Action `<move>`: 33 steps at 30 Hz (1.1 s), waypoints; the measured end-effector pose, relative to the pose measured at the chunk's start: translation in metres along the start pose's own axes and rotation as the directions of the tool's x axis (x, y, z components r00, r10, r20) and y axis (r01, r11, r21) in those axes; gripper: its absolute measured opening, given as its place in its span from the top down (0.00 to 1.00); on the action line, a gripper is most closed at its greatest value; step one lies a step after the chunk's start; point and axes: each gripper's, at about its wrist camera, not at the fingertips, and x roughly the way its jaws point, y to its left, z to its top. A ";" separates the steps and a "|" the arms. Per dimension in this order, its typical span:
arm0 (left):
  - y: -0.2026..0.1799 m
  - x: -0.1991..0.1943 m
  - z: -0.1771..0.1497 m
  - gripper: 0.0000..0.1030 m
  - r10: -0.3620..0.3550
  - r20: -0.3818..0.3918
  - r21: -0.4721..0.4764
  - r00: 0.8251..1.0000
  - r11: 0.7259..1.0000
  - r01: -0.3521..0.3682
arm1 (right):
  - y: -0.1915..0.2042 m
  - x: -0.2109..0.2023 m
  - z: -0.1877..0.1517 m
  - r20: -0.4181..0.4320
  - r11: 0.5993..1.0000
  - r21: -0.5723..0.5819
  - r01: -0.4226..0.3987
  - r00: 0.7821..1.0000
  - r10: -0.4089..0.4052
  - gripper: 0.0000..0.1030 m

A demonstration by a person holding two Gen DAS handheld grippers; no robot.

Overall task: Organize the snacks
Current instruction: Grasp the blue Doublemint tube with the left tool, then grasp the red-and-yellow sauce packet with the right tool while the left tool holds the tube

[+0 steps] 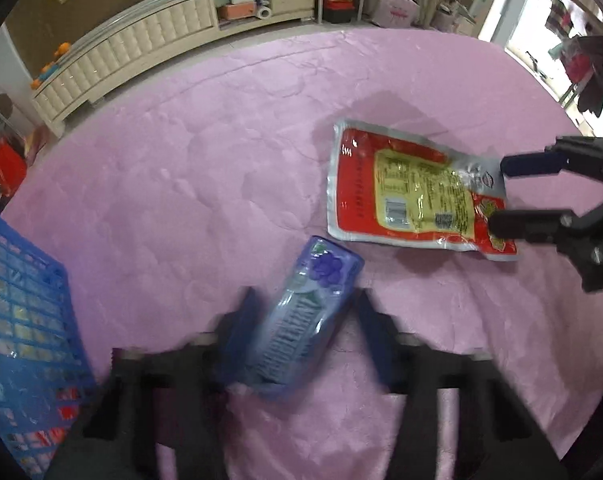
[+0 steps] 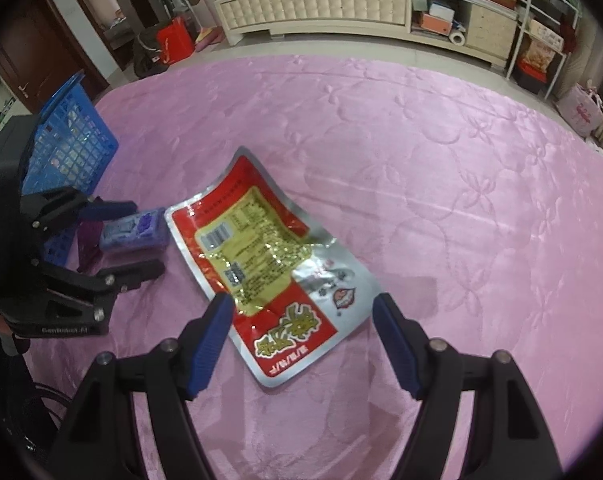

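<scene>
A small blue-purple snack pack point(image 1: 301, 320) lies on the pink cloth between the fingers of my left gripper point(image 1: 305, 300), which is blurred. In the right wrist view one finger rests against the snack pack point(image 2: 135, 232) and the other stands a little off it, so my left gripper point(image 2: 149, 236) reads as open. A red and silver snack pouch point(image 2: 261, 256) lies flat to the right. My right gripper point(image 2: 301, 320) straddles its near end, open, pads clear of the foil. The left wrist view shows the right gripper point(image 1: 497, 195) at the edge of the pouch point(image 1: 405, 188).
A blue plastic basket point(image 1: 21, 320) holding several snack packets stands at the left edge of the pink cloth point(image 1: 181, 160); the basket point(image 2: 73, 140) sits behind my left gripper. A cream cabinet point(image 2: 321, 8) and shelves line the far wall beyond the cloth.
</scene>
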 end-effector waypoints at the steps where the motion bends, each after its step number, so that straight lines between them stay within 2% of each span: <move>1: 0.000 -0.001 0.000 0.69 0.005 -0.008 -0.008 1.000 1.000 -0.005 | 0.001 0.000 0.002 0.002 1.000 -0.014 -0.001 1.000 0.001 0.26; 4: -0.007 -0.003 -0.004 0.71 0.017 -0.016 -0.017 1.000 1.000 -0.017 | 0.003 0.003 0.011 -0.012 0.997 -0.071 0.001 1.000 -0.002 0.20; 10: -0.014 -0.007 -0.013 0.71 0.007 -0.019 -0.066 1.000 0.998 -0.008 | 0.016 0.013 0.028 -0.056 0.977 -0.214 -0.020 0.998 0.009 0.19; 16: -0.017 -0.009 -0.021 0.71 -0.005 -0.013 -0.116 1.000 0.993 0.003 | 0.029 0.028 0.035 -0.113 0.935 -0.348 -0.064 0.993 0.026 0.18; 21: -0.006 -0.005 -0.025 0.71 -0.010 -0.004 -0.159 1.000 0.987 0.010 | 0.034 0.038 0.045 -0.134 0.915 -0.394 -0.087 0.990 0.036 0.17; 26: 0.004 0.000 -0.020 0.71 -0.003 0.004 -0.174 1.000 0.985 0.004 | 0.048 0.044 0.052 -0.143 0.881 -0.467 -0.077 0.990 0.011 0.17; 33: -0.002 -0.006 -0.023 0.71 -0.005 0.010 -0.186 1.000 0.983 0.007 | 0.065 0.055 0.050 -0.162 0.807 -0.588 -0.056 0.986 -0.050 0.16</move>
